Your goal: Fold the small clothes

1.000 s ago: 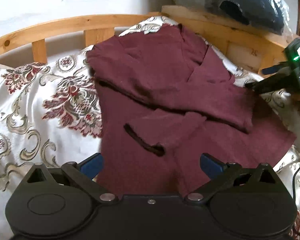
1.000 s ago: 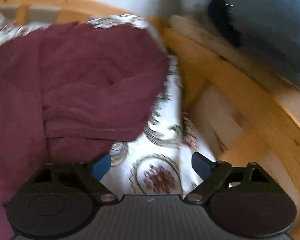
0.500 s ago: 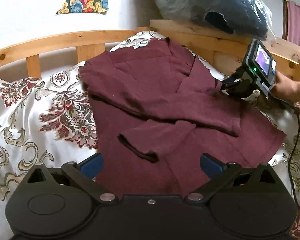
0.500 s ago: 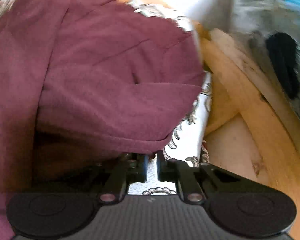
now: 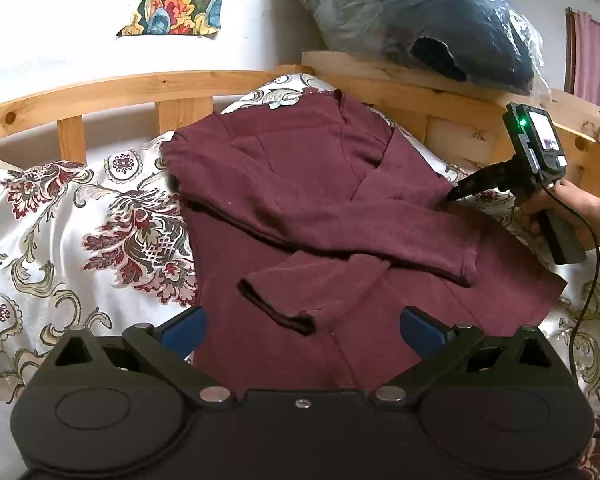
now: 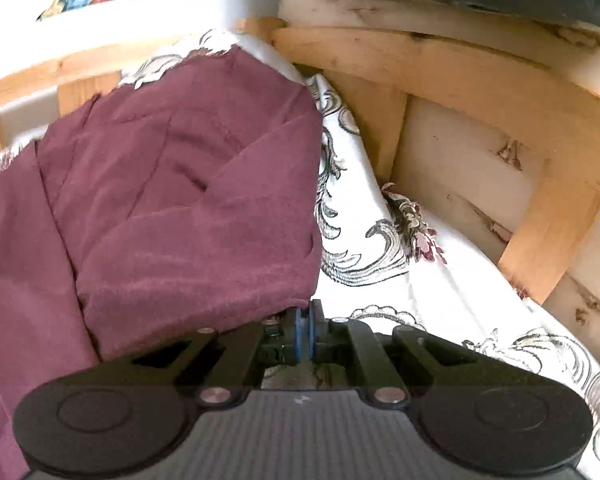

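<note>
A maroon long-sleeved top (image 5: 324,216) lies on a floral bedspread (image 5: 60,232), both sleeves folded across its front. My left gripper (image 5: 302,328) is open and empty, hovering over the top's lower part. My right gripper (image 6: 303,320) is shut, its tips at the top's right folded edge (image 6: 204,240); I cannot tell whether cloth is pinched. In the left wrist view it (image 5: 452,196) touches that edge, held by a hand.
A wooden bed frame (image 5: 148,88) runs behind and to the right (image 6: 440,92). A plastic-wrapped dark bundle (image 5: 428,20) rests on the right rail. A cable (image 5: 592,264) trails from the right gripper. A white wall with a colourful picture (image 5: 176,4) is behind.
My right gripper went from open to shut at the top's right edge. My left gripper stayed open and the view pulled back slightly.
</note>
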`<control>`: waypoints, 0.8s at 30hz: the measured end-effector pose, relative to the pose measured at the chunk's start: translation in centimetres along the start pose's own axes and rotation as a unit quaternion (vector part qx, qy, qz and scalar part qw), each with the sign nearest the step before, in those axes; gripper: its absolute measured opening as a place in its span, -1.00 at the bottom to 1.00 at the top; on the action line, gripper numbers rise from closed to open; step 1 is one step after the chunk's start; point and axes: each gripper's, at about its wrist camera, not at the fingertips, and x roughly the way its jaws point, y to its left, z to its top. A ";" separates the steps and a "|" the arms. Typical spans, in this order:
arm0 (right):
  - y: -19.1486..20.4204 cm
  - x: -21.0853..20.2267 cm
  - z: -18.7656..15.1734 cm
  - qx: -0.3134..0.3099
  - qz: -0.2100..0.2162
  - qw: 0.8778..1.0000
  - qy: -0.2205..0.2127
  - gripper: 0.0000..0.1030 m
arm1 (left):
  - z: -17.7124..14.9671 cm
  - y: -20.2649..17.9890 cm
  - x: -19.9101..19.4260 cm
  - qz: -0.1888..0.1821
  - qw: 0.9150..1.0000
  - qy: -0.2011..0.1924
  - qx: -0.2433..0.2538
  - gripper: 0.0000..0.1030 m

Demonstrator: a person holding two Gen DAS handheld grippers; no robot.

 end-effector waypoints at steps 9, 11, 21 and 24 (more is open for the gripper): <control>0.6 -1.8 -1.1 -0.088 -0.001 0.996 -0.012 -0.47 | -0.6 -0.8 0.8 0.000 0.999 0.026 0.037 0.99; 0.2 -2.5 -1.4 -0.089 0.003 0.996 -0.016 -0.21 | -0.7 -1.1 0.9 0.001 0.998 0.030 0.048 0.99; 2.5 -1.6 -1.0 -0.211 -0.070 0.975 -0.016 0.26 | -1.0 -1.8 0.8 0.002 0.997 0.027 0.066 0.99; 3.9 -0.7 -0.6 -0.284 -0.078 0.955 -0.021 0.24 | -1.0 -1.7 0.8 0.002 0.998 0.030 0.060 0.99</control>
